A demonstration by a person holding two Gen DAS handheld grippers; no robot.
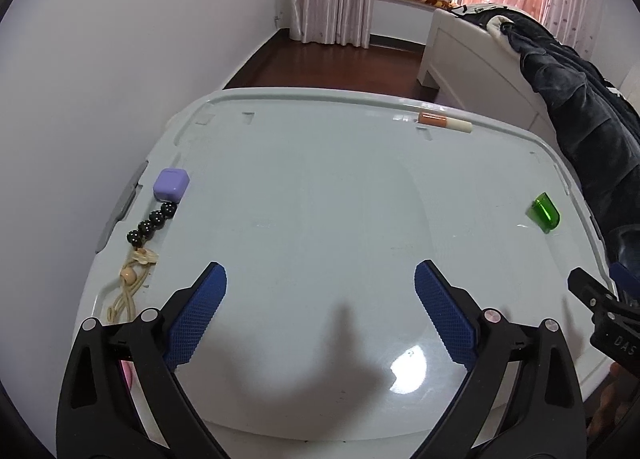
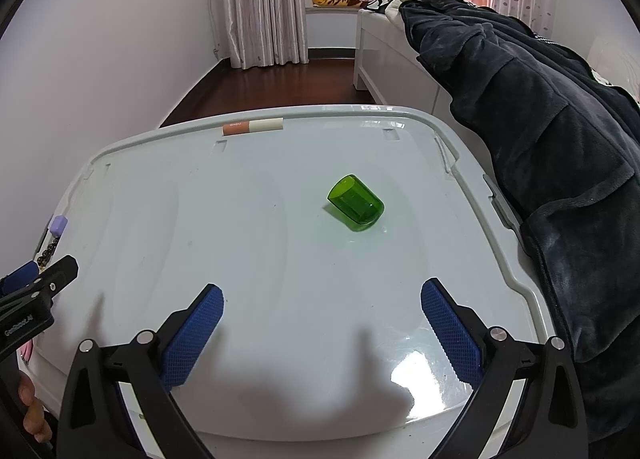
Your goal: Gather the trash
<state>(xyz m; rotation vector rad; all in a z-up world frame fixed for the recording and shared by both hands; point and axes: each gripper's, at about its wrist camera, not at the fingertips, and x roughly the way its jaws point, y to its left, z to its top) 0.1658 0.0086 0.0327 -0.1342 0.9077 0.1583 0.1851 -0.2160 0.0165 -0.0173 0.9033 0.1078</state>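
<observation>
A green translucent cap [image 2: 356, 205] lies on its side on a pale grey bin lid [image 2: 280, 259]; it shows at the lid's right edge in the left wrist view [image 1: 543, 212]. An orange and cream tube [image 1: 444, 122] lies at the far rim, also in the right wrist view [image 2: 253, 126]. My left gripper [image 1: 320, 279] is open and empty above the lid's near middle. My right gripper [image 2: 322, 297] is open and empty, short of the cap.
A purple earbud case [image 1: 171, 184] and a black bead string [image 1: 151, 221] with a beige cord [image 1: 130, 291] lie along the lid's left edge. A dark fleece garment [image 2: 540, 147] hangs over a white bed [image 2: 384, 59] on the right. A wall stands at the left.
</observation>
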